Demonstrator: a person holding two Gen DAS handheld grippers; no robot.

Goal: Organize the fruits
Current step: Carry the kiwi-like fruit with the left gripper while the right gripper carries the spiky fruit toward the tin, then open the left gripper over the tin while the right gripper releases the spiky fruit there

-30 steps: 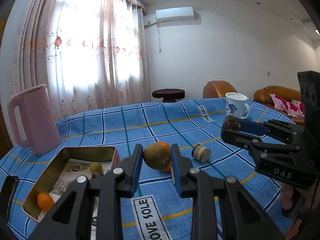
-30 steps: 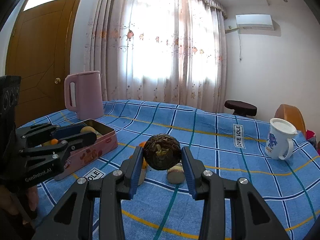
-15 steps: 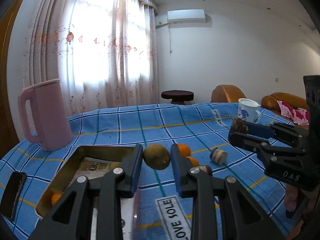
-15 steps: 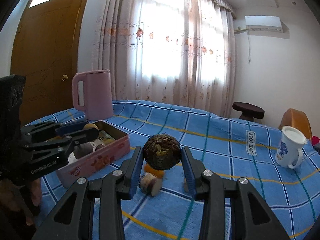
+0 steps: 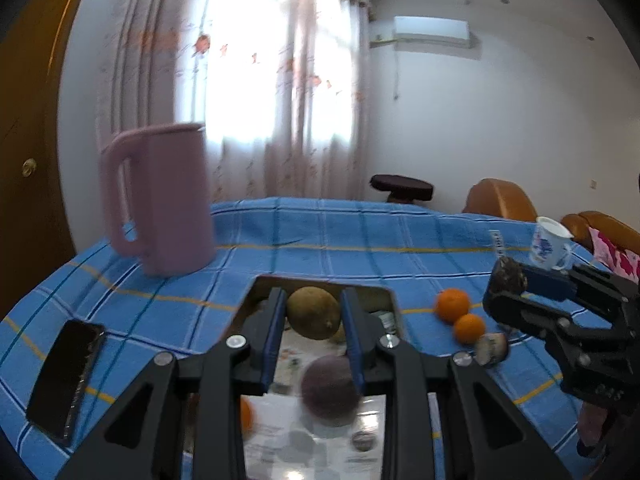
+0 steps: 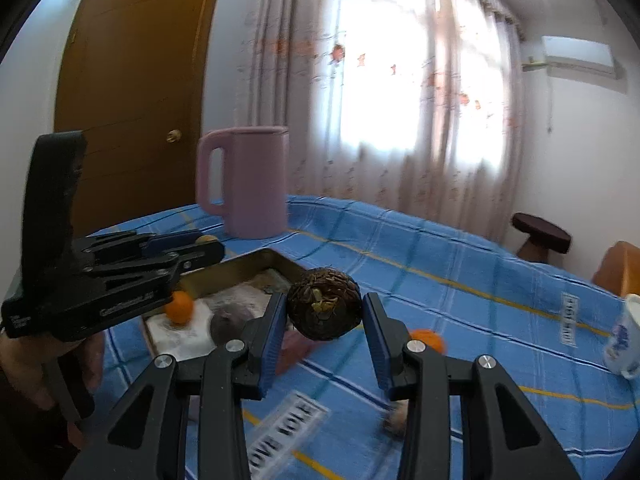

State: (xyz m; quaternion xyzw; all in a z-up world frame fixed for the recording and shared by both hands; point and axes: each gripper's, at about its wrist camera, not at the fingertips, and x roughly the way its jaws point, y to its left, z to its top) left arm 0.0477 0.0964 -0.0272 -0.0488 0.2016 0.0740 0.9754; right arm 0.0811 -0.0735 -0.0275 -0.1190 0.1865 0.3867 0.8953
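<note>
Two fruits are in hand at once. The brown-green fruit (image 5: 313,313) sits clamped across its middle between the blue pads of the left gripper (image 5: 313,314), held above the far end of the tin (image 5: 394,308). It looks firm and smooth-skinned, probably light, so a grip at the widest part suits it; a smooth round skin could slip if the pads close off-centre. The dark rough ball (image 6: 325,303), a fibrous-skinned fruit, is pinched the same way by the right gripper (image 6: 325,308), off the tin's right side and above the cloth. Its coarse surface should give good friction, and it seems hard enough to take a steady squeeze.

Inside the tin lie a purple round fruit (image 5: 330,396), a small orange (image 6: 179,307) near the left wall, and a printed paper lining. Whether the held brown-green fruit is low enough to let go safely I cannot tell; dropped from height it might bounce or knock the purple one.

Right of the tin, on the blue checked cloth (image 5: 320,240), rest two more oranges (image 5: 452,305) and a cut purple fruit (image 5: 492,350). Left of the tin lies a phone (image 5: 66,374); beyond the tin stands a pink jug (image 5: 160,200), and far to the right a white mug (image 5: 550,245).
</note>
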